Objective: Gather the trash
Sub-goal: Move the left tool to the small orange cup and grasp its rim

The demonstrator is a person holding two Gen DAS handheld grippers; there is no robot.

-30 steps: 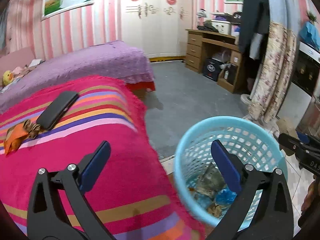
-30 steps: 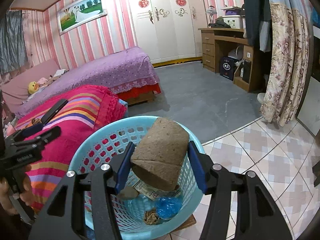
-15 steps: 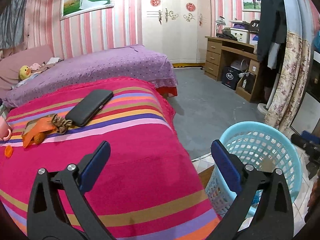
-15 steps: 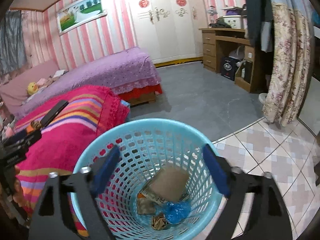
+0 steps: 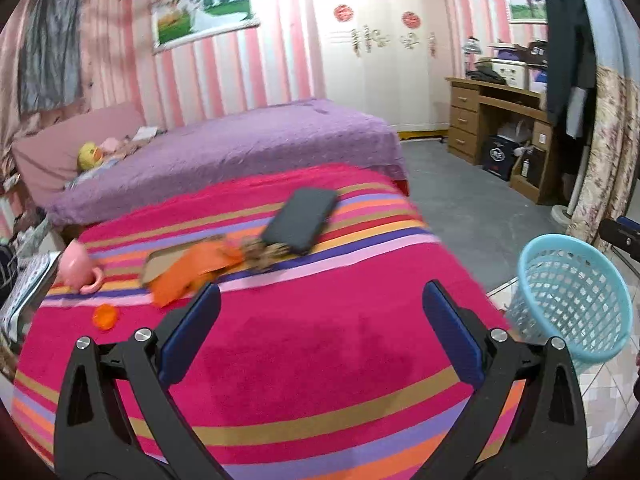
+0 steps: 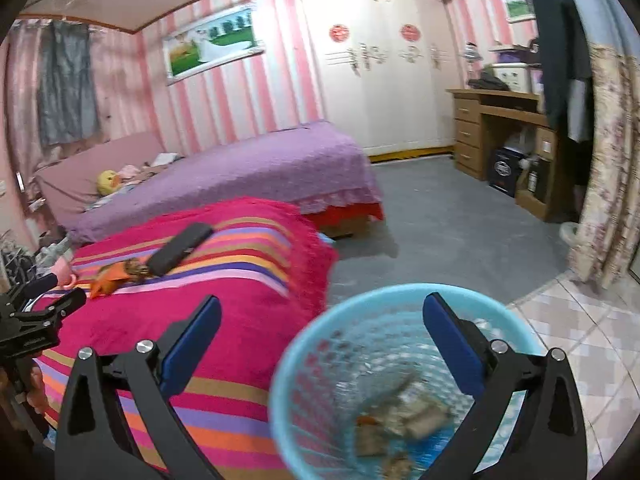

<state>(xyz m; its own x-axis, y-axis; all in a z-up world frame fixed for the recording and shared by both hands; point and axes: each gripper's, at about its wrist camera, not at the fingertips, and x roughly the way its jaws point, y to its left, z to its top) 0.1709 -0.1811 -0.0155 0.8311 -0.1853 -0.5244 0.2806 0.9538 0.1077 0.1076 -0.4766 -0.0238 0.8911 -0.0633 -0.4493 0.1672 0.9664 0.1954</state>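
We hold both grippers empty, jaws spread wide: the right gripper [image 6: 322, 326] at the lower centre of its frame over the blue basket [image 6: 308, 344], where scraps [image 6: 404, 412] already lie, the left gripper [image 5: 320, 312] above the striped blanket [image 5: 304, 344]. By our reckoning the job is part done; an orange wrapper [image 5: 192, 268] and an orange cap [image 5: 105, 316] at centre left remain uncollected.
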